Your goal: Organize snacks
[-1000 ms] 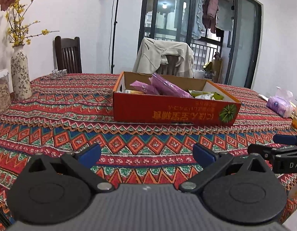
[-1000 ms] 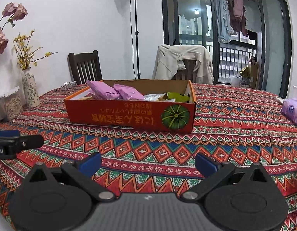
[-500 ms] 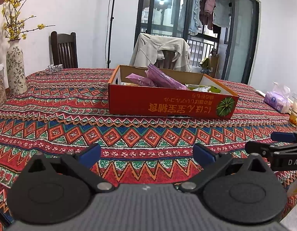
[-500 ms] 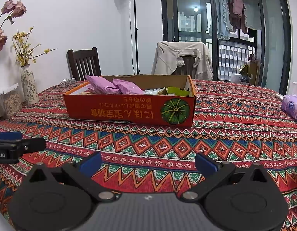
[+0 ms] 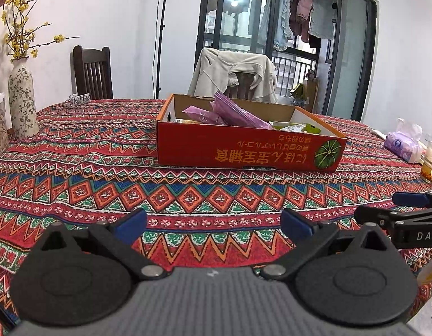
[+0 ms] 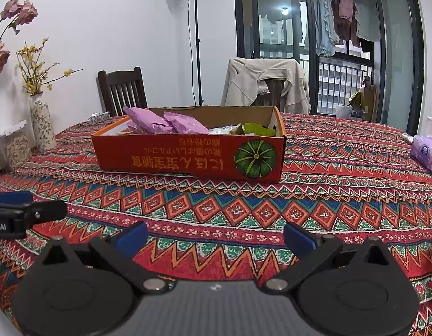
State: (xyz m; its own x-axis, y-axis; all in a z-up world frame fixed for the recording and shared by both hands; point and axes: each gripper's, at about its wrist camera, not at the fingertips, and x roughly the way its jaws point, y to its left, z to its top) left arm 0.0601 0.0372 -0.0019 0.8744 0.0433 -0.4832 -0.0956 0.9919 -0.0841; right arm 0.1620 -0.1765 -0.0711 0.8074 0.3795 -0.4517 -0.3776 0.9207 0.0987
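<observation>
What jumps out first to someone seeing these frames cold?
The red-orange cardboard box with a green pumpkin print sits mid-table, holding purple snack packets at its left and green ones at its right. Under it, the bright zigzag-patterned tablecloth fills the view. Both the left gripper and right gripper are open and empty, short of the box.

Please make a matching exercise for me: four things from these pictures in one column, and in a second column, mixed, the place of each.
Things:
1. purple snack packets
2. floral vase
3. beige jacket
4. tissue pack

Places:
A. draped over a chair back
B. inside the red cardboard box
C. right side of the table
D. left side of the table, holding yellow flowers

Pairs: 1-B, 2-D, 3-A, 4-C
</observation>
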